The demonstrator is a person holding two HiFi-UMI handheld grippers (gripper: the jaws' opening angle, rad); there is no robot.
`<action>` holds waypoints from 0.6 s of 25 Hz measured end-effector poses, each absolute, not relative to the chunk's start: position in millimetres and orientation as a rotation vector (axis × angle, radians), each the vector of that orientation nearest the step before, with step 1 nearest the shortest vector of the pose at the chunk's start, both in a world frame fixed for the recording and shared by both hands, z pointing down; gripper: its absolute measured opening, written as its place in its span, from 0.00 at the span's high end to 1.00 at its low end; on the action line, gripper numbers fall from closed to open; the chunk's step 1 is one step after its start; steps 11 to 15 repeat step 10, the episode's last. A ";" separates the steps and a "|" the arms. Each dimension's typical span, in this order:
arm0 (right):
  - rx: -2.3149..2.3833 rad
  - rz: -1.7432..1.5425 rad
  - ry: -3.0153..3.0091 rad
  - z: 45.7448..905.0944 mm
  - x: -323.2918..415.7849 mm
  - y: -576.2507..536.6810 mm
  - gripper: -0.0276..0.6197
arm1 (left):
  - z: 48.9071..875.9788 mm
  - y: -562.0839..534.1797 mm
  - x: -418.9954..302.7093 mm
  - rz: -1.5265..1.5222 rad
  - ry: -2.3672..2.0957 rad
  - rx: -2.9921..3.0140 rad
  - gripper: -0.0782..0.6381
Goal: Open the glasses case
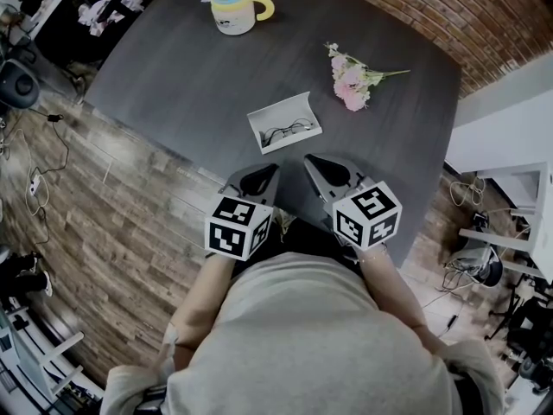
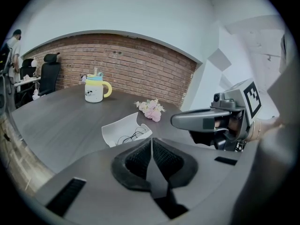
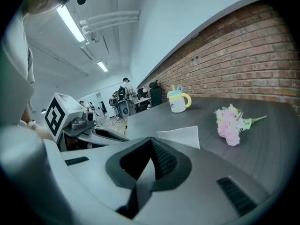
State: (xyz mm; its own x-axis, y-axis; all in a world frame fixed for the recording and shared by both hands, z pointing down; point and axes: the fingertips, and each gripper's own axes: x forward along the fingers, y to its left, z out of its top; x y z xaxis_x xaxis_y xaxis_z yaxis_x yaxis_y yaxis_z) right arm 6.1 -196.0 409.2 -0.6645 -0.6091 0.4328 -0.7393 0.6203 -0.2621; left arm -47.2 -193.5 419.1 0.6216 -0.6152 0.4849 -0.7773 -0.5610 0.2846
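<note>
Two grippers and four bench items, listed left to right in the head view, with clock bearings taken from the glasses case.

1. Mug [image 1: 233, 11], 11 o'clock, well apart: cream body, blue lid, yellow handle, upright near the far edge.
2. Left gripper [image 1: 262, 176], 7 o'clock, near the case but not touching it: jaws pressed together, nothing between them.
3. Glasses case [image 1: 282, 111], centre of the near half of the bench: white, with its lid raised and a pair of glasses [image 1: 288, 131] showing inside.
4. Right gripper [image 1: 321, 168], 5 o'clock, also clear of the case: jaws closed, empty.
5. Flowers [image 1: 350, 83], 2 o'clock, apart from the case: a small pink bunch lying flat.

Handling note (judgement): the case looks already open, so little seems left to do. If the lid needs to go back further, one gripper should steady the base wall while the other lifts the lid's free edge. Both should stay off the lenses, and the light case should not be allowed to skid.

Surface: bench [image 1: 164, 85], dark grey, matt, with rounded corners and little else on it.

Room: wood-plank floor [image 1: 104, 223] at 8 o'clock with loose cables, brick wall [image 1: 415, 11] beyond the far edge, and office chairs and desks at the margins.
</note>
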 end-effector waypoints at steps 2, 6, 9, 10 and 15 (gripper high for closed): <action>1.086 0.608 -2.543 410.0 6.3 -196.2 0.95 | 421.0 -193.5 -46.9 0.472 -1.101 2.376 0.85; 1.072 0.620 -2.541 412.0 5.1 -194.8 0.95 | 423.3 -193.3 -49.0 0.481 -1.107 2.369 0.85; 1.062 0.627 -2.539 413.1 2.9 -191.7 0.95 | 424.0 -192.3 -52.0 0.484 -1.114 2.360 0.85; 1.058 0.626 -2.538 413.5 2.0 -190.6 0.95 | 424.1 -192.0 -53.3 0.482 -1.117 2.355 0.85; 1.058 0.626 -2.538 413.5 2.0 -190.6 0.95 | 424.1 -192.0 -53.3 0.482 -1.117 2.355 0.85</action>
